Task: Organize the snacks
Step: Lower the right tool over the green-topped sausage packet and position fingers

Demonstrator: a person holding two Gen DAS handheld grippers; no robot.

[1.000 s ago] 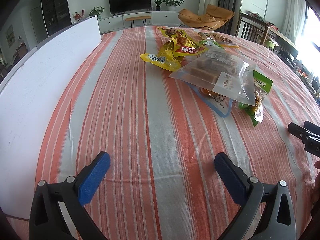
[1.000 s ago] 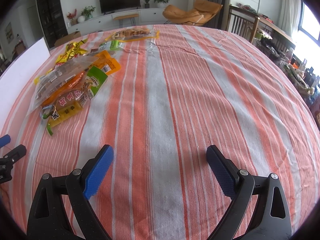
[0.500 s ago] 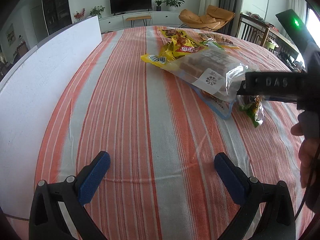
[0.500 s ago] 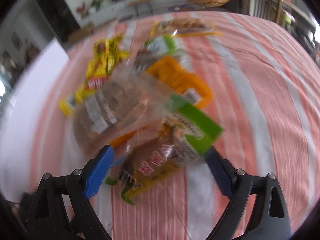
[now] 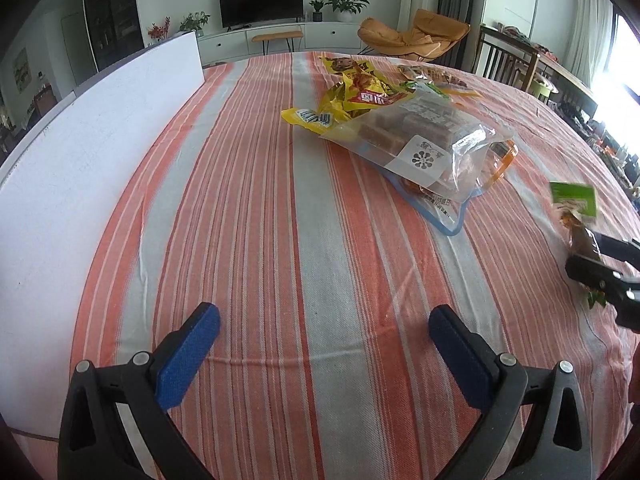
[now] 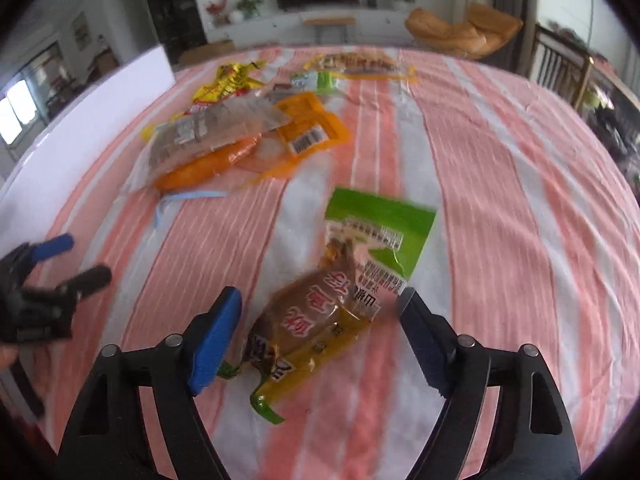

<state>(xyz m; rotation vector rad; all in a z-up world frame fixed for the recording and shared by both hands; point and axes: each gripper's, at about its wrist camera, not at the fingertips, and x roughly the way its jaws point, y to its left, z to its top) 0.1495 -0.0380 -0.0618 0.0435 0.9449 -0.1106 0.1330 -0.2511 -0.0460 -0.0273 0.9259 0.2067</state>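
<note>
The left gripper (image 5: 324, 340) is held low and level, its two blue-padded fingers (image 5: 188, 354) spread wide with nothing between them. The right gripper (image 6: 320, 320) is to its right, tilted downward, its fingers (image 6: 214, 334) also wide apart and not pressing on anything.

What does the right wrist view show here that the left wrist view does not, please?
Only the right wrist view shows the right gripper open around the green-topped snack packet, and the orange packet's barcode. Only the left wrist view shows the open left gripper over bare striped cloth. Both show the clear bag of brown bars, the white board and the TV.
</note>
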